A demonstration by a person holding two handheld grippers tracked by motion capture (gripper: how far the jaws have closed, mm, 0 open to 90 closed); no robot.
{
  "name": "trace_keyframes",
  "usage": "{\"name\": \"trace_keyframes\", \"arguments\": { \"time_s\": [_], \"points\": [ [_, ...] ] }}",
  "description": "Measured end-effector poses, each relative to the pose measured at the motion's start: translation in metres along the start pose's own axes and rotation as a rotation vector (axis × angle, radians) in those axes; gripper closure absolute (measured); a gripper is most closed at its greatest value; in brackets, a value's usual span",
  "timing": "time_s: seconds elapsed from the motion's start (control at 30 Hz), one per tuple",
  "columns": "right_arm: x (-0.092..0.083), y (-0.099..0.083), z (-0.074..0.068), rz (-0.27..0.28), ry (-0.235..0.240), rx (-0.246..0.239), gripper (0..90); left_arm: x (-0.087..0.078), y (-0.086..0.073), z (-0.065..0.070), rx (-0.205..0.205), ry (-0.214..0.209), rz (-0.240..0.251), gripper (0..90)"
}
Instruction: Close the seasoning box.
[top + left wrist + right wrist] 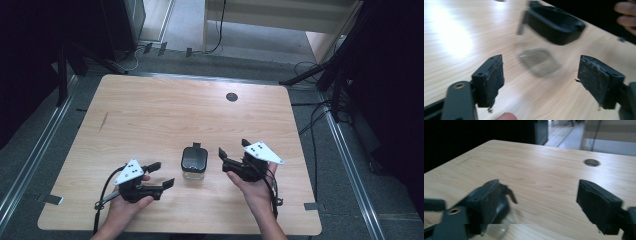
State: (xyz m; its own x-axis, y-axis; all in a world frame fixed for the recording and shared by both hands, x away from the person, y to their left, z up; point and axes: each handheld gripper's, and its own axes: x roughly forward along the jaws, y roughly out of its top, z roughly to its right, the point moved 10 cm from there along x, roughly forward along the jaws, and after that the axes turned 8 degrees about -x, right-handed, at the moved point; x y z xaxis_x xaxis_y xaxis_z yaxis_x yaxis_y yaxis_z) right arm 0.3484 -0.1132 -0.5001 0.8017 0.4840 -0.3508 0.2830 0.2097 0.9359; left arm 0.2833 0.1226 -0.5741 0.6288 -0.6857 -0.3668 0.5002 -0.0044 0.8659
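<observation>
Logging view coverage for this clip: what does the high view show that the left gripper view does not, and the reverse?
High view alone: the whole table with its round cable hole, the floor and cables around it, both forearms, and the right gripper open beside the jar.

Left gripper view alone: the worn, frayed pads of the left gripper, seen close, and the jar's clear body below its black lid.

Both: the black-lidded jar standing on the wood tabletop, and the left gripper open, not touching it.

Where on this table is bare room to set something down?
The far half of the table, from the jar back to the cable hole, is bare. It is crowded near the front, where the left gripper and right gripper flank the jar.
</observation>
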Motion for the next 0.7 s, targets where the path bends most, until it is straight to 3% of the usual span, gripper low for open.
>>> {"name": "trace_keyframes", "arguments": {
  "time_s": [0.07,0.1,0.13,0.23,0.27,0.4,0.43,0.47,0.53,0.7],
  "points": [
    [-0.003,-0.002,0.006,0.002,-0.011,0.002,15.1,-0.012,0.0,-0.015,-0.011,0.04,0.009,17.5],
    [-0.012,-0.009,0.021,-0.003,-0.042,0.006,15.0,-0.027,0.0,-0.031,-0.04,0.075,0.024,17.5],
    [-0.015,-0.012,0.026,-0.004,-0.052,0.003,15.0,-0.027,0.0,-0.031,-0.04,0.075,0.024,17.4],
    [-0.023,-0.021,0.039,-0.011,-0.081,0.004,14.9,-0.051,-0.001,-0.059,-0.075,0.141,0.047,17.5],
    [-0.031,-0.032,0.053,-0.025,-0.109,0.01,14.9,-0.059,-0.001,-0.067,-0.083,0.162,0.056,17.6],
    [-0.046,-0.051,0.073,-0.052,-0.146,0.021,15.0,-0.085,-0.006,-0.095,-0.115,0.231,0.072,17.9],
    [-0.05,-0.058,0.079,-0.061,-0.156,0.03,15.0,-0.097,-0.01,-0.107,-0.13,0.254,0.076,17.9],
    [-0.053,-0.062,0.082,-0.068,-0.161,0.032,14.9,-0.097,-0.01,-0.107,-0.13,0.254,0.076,18.0],
    [-0.062,-0.073,0.091,-0.084,-0.175,0.038,15.0,-0.112,-0.015,-0.121,-0.158,0.284,0.089,18.0],
    [-0.076,-0.089,0.105,-0.1,-0.198,0.054,15.2,-0.13,-0.017,-0.134,-0.156,0.339,0.099,18.7]
  ]
}}
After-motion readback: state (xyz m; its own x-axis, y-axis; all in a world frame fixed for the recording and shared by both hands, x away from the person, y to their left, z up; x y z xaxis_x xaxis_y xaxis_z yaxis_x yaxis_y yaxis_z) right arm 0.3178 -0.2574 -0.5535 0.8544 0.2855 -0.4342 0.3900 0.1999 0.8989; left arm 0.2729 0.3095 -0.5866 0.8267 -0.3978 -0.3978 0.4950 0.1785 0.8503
